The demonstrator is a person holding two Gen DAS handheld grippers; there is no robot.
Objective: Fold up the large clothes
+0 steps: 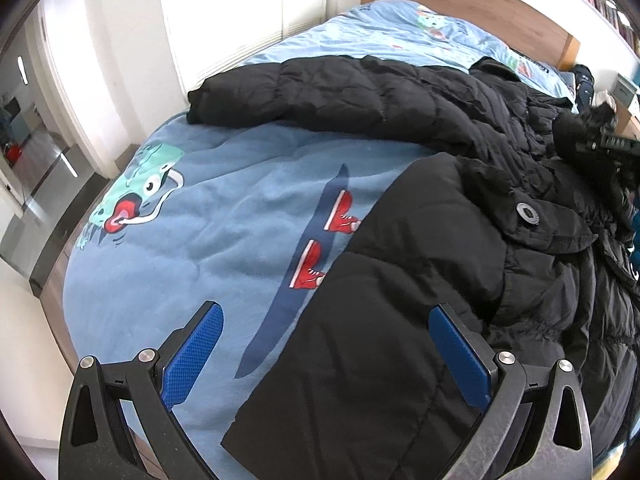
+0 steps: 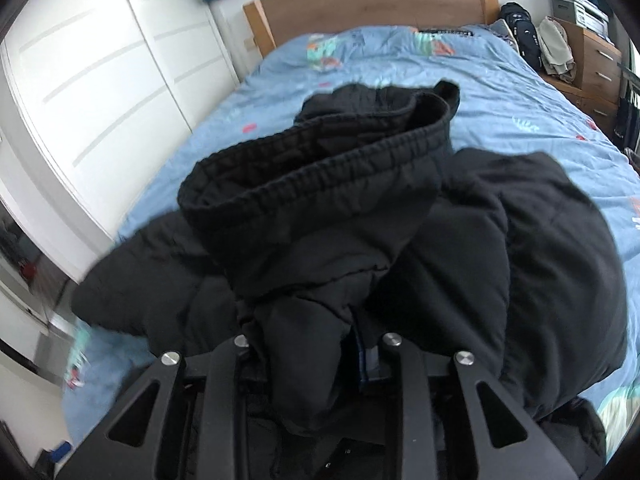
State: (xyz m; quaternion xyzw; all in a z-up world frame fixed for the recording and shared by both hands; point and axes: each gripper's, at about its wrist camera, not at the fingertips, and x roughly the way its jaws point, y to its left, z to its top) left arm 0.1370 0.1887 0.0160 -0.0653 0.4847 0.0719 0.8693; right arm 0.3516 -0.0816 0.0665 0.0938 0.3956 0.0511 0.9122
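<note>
The black padded coat lies spread on the bed. The left tongs stand wide, empty, above a coat edge. The right tongs stand narrow, clamped on a gathered fold of the coat, which rises ahead.

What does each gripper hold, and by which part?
Right gripper pinches a fold of the black padded jacket, below its elastic cuff. Left gripper holds nothing.

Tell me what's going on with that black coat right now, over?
Left tool open, empty, over a coat flap. Right tool shut on black coat, elastic cuff lifted. Coat half spread on blue duvet. Nothing in the way.
</note>
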